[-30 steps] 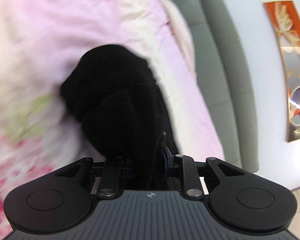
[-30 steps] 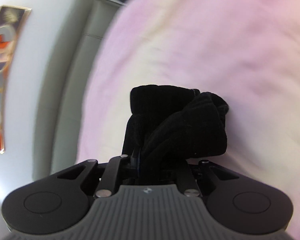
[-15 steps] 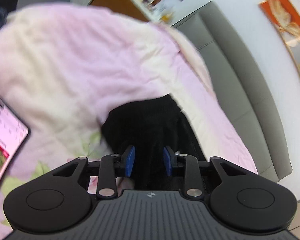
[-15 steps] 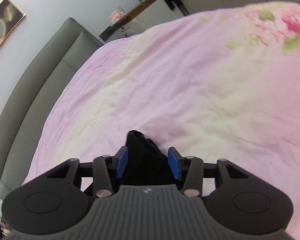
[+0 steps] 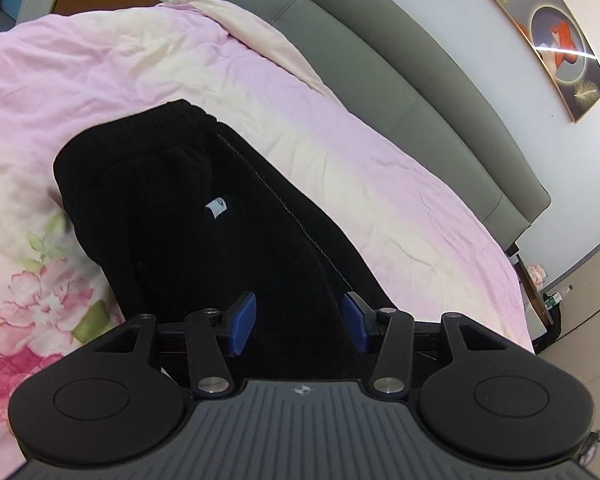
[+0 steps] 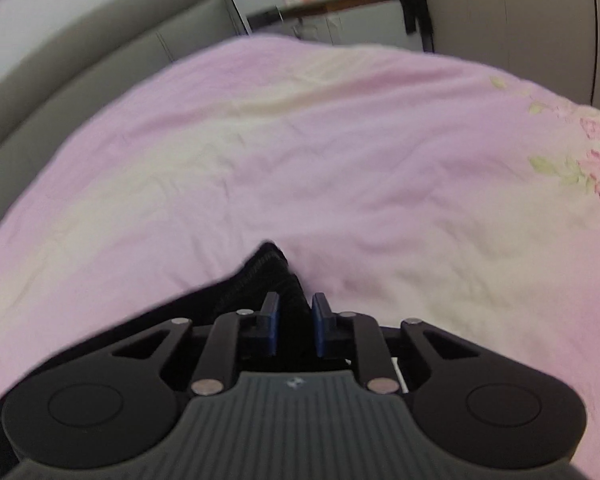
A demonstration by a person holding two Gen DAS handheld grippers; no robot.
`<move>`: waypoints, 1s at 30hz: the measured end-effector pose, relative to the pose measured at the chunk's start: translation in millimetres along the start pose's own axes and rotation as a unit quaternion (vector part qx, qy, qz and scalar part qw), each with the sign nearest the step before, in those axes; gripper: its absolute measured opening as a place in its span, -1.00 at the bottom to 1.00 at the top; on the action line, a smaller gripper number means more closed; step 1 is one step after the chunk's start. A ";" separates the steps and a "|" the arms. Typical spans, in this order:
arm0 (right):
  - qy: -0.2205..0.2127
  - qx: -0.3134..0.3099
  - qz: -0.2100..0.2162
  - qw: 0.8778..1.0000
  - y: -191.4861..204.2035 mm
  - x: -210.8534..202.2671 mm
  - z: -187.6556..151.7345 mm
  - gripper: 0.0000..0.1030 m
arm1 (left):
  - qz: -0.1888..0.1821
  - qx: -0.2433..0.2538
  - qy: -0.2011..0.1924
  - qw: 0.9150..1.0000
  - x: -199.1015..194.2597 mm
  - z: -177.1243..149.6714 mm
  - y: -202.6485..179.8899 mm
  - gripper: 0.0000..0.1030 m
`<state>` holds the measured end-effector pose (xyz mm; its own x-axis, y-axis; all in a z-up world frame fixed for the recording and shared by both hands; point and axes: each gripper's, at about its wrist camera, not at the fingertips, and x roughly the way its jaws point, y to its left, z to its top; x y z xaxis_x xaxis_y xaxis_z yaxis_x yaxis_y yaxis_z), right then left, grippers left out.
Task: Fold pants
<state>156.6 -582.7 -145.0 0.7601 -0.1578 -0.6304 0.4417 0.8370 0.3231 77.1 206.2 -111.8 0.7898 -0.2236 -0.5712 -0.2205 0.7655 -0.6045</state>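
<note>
Black pants lie folded on a pink bedspread, with a small white tag showing. My left gripper is open just above the near end of the pants, its blue pads apart and holding nothing. In the right wrist view a black corner of the pants pokes out ahead of my right gripper. Its blue pads stand a narrow gap apart with black cloth between them; I cannot tell whether they pinch it.
A grey padded headboard runs along the far edge of the bed. A framed picture hangs on the wall. A bedside table with small items stands past the bed. Pink flower print marks the bedspread's near left.
Both grippers were shut on bunched black cloth one second ago. Both have opened and the pants now lie flat on the bed. The left gripper has opened wider and drawn back.
</note>
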 end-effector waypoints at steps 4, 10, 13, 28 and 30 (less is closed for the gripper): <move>-0.057 0.036 0.060 0.996 -21.8 -32.7 7.1 -0.80 | -0.008 -0.006 0.008 1.000 6.0 -6.4 -3.9 0.07; 0.038 0.019 -0.079 0.996 -51.3 4.3 -25.5 -0.63 | -0.024 0.026 0.037 0.999 14.9 -19.9 -31.4 0.07; 0.012 0.167 -0.010 0.986 -85.7 -16.6 -39.5 -0.17 | -0.027 0.061 0.041 0.997 15.7 -25.6 -47.3 0.07; 0.031 0.357 0.132 0.924 -74.0 13.4 -96.7 0.15 | -0.090 0.142 0.149 0.974 103.7 -87.5 -163.4 0.17; 0.030 0.357 0.128 0.925 -72.0 22.9 -91.6 -0.02 | -0.090 0.164 0.162 0.969 110.3 -98.5 -173.8 0.22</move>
<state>98.6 -598.6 -247.4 0.8652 0.0453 -0.4994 0.4687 0.2811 0.8374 146.2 -11.0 -124.5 0.5659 -0.5075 -0.6497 0.1393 0.8356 -0.5314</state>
